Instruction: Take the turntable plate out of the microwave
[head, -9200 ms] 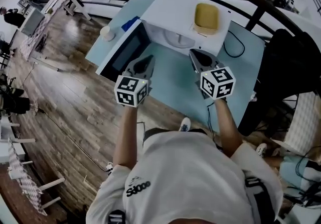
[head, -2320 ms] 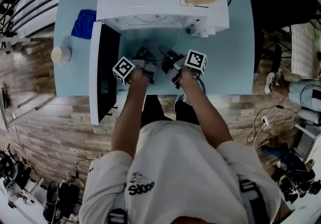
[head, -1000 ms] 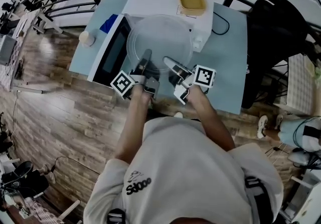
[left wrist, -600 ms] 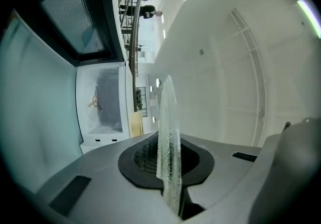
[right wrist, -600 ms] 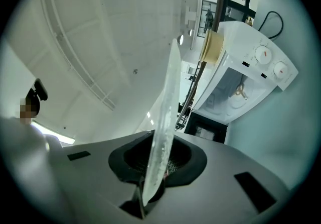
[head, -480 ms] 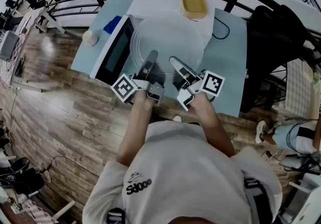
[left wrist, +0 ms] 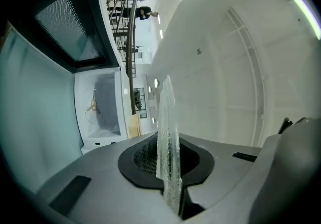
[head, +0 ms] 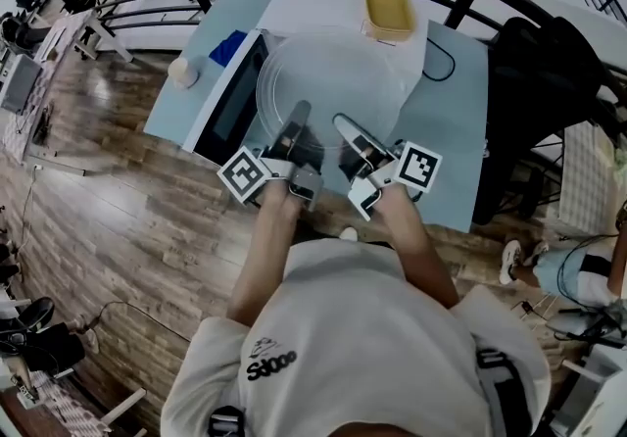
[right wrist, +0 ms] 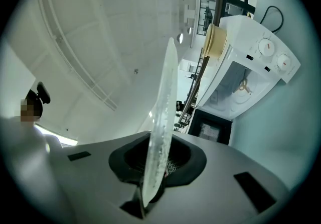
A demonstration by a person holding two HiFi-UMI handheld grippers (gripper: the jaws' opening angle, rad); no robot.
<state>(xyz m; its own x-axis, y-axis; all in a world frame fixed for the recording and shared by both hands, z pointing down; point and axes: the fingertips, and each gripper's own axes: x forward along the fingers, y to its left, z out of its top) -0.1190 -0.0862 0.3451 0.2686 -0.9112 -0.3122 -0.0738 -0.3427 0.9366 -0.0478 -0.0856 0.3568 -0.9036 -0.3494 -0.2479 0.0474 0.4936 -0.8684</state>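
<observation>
The clear glass turntable plate hangs in the air in front of the white microwave, outside its cavity. My left gripper is shut on the plate's near rim, and my right gripper is shut on the same rim just to its right. In the left gripper view the plate rim stands edge-on between the dark pads of the left gripper. The right gripper view shows the rim clamped the same way in the right gripper. The empty microwave cavity shows behind.
The microwave door stands open to the left. A yellow container sits on top of the microwave. A blue cloth and a small cup lie at the left of the light blue table. A black cable runs at the right.
Both grippers came out of the microwave with the plate held between them. Over the last second they lifted it a little higher, still side by side.
</observation>
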